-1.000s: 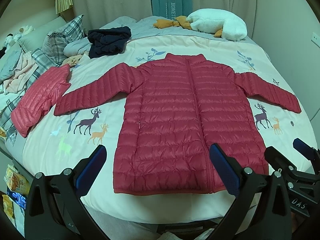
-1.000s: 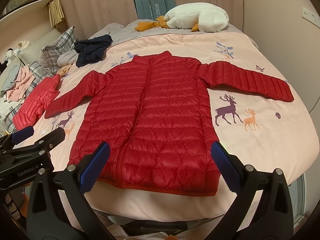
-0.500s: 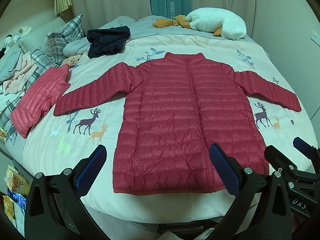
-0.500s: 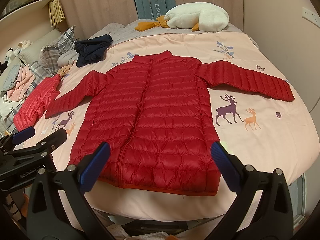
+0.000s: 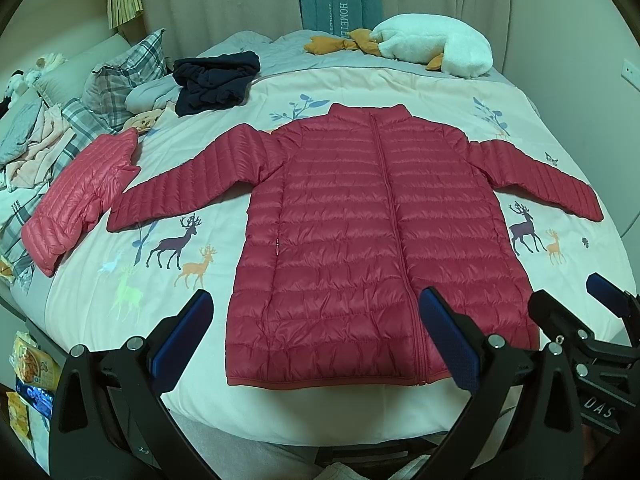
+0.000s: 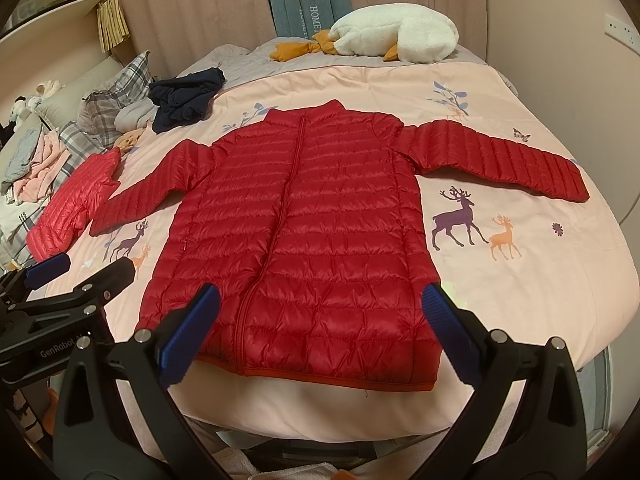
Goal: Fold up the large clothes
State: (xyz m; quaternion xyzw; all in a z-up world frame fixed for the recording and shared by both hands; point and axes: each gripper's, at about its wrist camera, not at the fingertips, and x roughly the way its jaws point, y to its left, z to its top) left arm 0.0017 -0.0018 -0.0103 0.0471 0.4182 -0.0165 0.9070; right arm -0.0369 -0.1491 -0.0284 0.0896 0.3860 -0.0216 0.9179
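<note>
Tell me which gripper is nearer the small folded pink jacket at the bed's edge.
Left. The left gripper hovers open over the red jacket's hem on the side where the pink jacket lies. The right gripper hovers open beyond it, farther away.

The jacket [image 5: 360,240] lies flat on the bed [image 5: 208,200], zipped front up, collar toward the far wall, hem at the near edge, sleeves spread to either side. Left of the jacket, just off its sleeve cuff, lies a smaller padded garment [image 5: 80,196]. Behind the jacket's left shoulder sits a crumpled dark garment [image 5: 214,82], pillows [image 5: 120,80] beyond that. Behind the collar, at the bed's far end, rests a plush toy [image 5: 432,48].
</note>
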